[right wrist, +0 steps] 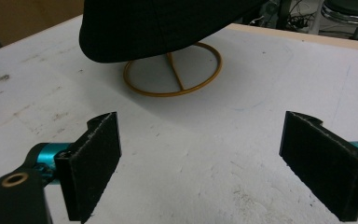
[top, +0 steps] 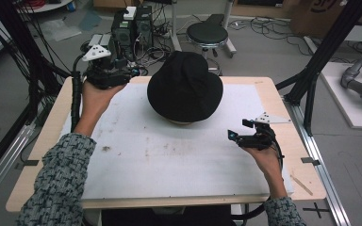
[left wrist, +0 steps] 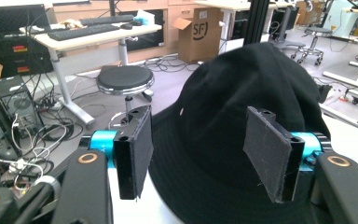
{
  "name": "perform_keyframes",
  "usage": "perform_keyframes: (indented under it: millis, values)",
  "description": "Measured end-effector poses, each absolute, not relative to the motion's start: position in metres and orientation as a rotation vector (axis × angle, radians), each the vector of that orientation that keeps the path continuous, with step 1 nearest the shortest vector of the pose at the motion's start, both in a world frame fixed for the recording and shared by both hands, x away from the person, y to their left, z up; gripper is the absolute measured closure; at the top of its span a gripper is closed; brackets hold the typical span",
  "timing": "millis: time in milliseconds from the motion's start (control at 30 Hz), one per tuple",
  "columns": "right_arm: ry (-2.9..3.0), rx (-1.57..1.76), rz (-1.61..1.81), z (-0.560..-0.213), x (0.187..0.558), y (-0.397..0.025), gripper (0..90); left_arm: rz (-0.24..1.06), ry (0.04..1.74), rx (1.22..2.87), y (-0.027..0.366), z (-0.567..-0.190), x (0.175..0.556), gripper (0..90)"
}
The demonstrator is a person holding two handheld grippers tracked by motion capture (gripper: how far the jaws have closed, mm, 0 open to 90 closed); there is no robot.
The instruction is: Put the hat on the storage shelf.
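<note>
Black fabric bucket hat [top: 185,87] sits on a stand at the far middle of the white-covered wooden table [top: 169,165], brim hanging free above the surface. Right gripper view shows the support: a round gold wire base ring [right wrist: 172,70] with an upright rod running up into the crown; from the high view just a pale sliver shows beneath the brim.

Left gripper [top: 111,70], raised at the hat's left side: jaws stand wide apart, nothing between the pads. In the left gripper view its pads frame the brim and crown [left wrist: 242,140] close ahead; cannot tell whether either pad touches the fabric. Right gripper [top: 245,132], low over the table, near the hat's right-front: jaws spread wide, holding nothing, bare table between them [right wrist: 200,163].

Judgement: early stage. Hat untouched on its stand; approach from both sides under way, no grasp made. Left to do: close on the brim and lift it clear of the stand.

Floor behind: round black stool [left wrist: 125,80].
</note>
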State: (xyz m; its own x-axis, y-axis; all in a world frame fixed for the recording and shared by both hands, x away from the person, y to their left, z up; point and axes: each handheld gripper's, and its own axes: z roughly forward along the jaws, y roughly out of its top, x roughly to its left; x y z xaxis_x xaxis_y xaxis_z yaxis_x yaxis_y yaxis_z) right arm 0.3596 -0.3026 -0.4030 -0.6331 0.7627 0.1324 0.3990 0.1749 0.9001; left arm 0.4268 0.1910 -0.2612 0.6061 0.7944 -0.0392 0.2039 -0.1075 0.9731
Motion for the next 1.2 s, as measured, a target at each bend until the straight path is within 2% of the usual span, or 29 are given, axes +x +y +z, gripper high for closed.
perform_keyframes:
  millis: [533,1200]
  values:
    - [2.098,1.103,1.458,-0.403,0.361,-0.303,12.4,0.612,0.906,1.645,0.236,-0.287,0.390,26.9]
    - [2.093,1.093,1.455,-0.399,0.359,-0.303,12.1,0.654,0.892,1.596,0.260,-0.320,0.341,14.2]
